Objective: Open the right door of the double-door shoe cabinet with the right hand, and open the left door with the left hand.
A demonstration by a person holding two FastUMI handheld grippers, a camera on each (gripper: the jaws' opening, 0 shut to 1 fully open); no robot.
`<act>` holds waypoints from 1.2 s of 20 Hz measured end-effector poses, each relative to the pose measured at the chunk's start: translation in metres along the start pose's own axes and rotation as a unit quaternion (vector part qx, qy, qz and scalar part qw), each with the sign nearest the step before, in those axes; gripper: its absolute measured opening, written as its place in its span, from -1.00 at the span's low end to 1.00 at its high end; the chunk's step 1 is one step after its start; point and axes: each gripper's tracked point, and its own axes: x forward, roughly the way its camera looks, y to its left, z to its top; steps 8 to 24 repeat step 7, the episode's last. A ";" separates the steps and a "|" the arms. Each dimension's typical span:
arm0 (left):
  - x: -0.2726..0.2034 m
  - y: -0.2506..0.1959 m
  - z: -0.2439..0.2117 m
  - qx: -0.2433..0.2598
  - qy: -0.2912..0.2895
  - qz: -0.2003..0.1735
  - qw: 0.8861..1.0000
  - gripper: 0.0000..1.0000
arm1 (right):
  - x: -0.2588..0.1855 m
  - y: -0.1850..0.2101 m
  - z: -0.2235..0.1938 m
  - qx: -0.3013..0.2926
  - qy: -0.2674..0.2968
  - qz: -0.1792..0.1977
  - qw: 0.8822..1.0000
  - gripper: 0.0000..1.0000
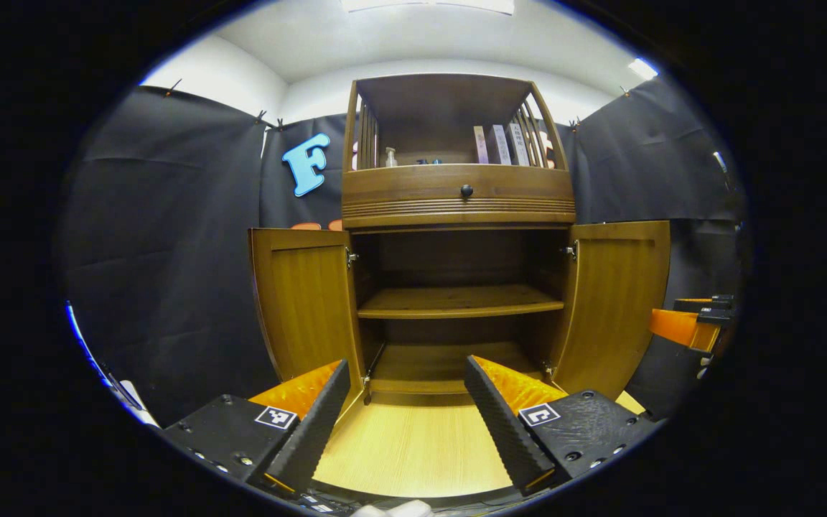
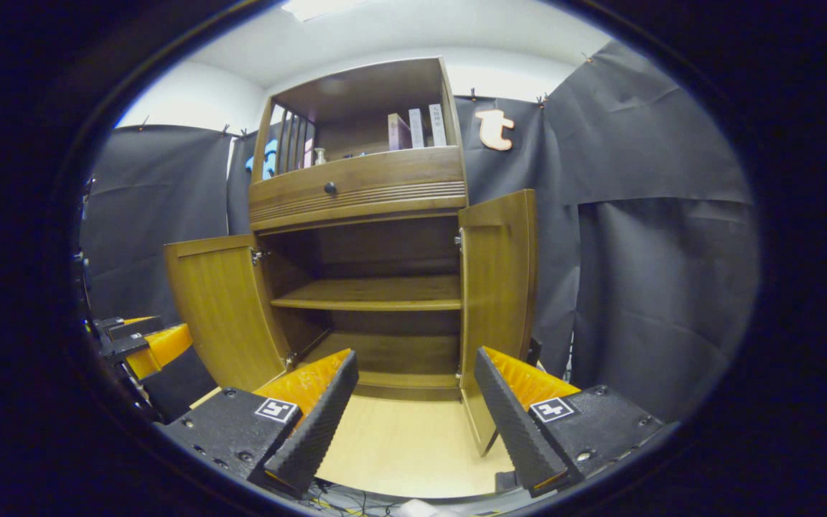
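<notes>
Shoe cabinet [image 1: 459,208] stands upright, long axis vertical, front facing the cameras; in left gripper view it sits centre frame, in right gripper view it is seen from an angle, centre toward 11 o'clock. Both lower doors are swung out. Left door [image 1: 306,301] hangs at approx. 9 o'clock of the opening, inner face toward the camera; right door [image 1: 614,305] at 3 o'clock, likewise angled outward. Each door's long axis is vertical, hinged at the cabinet's side. Interior exposed: one horizontal shelf [image 1: 460,301] across the middle, bottom board below. Above the opening: drawer w/ round dark knob [image 1: 466,190], then an open top compartment holding books [image 1: 500,143] and a small bottle [image 1: 390,156]. Left gripper [image 1: 406,409] is at 6 o'clock in its own view, jaws wide, nothing between them, apart from the cabinet, over light wood floor [image 1: 413,445]. Right gripper [image 2: 417,413] is also wide open and empty, near the right door's lower edge; contact cannot be told. Right gripper also appears in left gripper view at 3 o'clock, beside the right door.
</notes>
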 end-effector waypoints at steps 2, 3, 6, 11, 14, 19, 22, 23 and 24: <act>0.001 0.003 -0.001 0.001 0.001 0.003 1.000 1.00 | -0.003 0.002 0.000 0.000 -0.001 0.000 1.000 1.00; 0.000 0.003 -0.001 0.002 0.002 0.003 1.000 1.00 | -0.003 0.002 0.001 -0.001 -0.002 0.000 1.000 1.00; -0.002 0.001 0.002 0.007 0.000 0.000 1.000 0.93 | -0.004 0.004 0.003 -0.001 -0.004 -0.001 1.000 1.00; -0.003 0.000 0.004 0.010 -0.003 -0.001 1.000 0.93 | -0.005 0.005 0.004 -0.001 -0.007 -0.001 1.000 1.00; -0.003 0.000 0.004 0.010 -0.003 -0.001 1.000 0.93 | -0.005 0.005 0.004 -0.001 -0.007 -0.001 1.000 1.00; -0.003 0.000 0.004 0.010 -0.003 -0.001 1.000 0.93 | -0.005 0.005 0.004 -0.001 -0.007 -0.001 1.000 1.00; -0.003 0.000 0.004 0.010 -0.003 -0.001 1.000 0.93 | -0.005 0.005 0.004 -0.001 -0.007 -0.001 1.000 1.00; -0.003 0.000 0.004 0.010 -0.003 -0.001 1.000 0.93 | -0.005 0.005 0.004 -0.001 -0.007 -0.001 1.000 1.00; -0.003 0.000 0.004 0.010 -0.003 -0.001 1.000 0.93 | -0.005 0.005 0.004 -0.001 -0.007 -0.001 1.000 1.00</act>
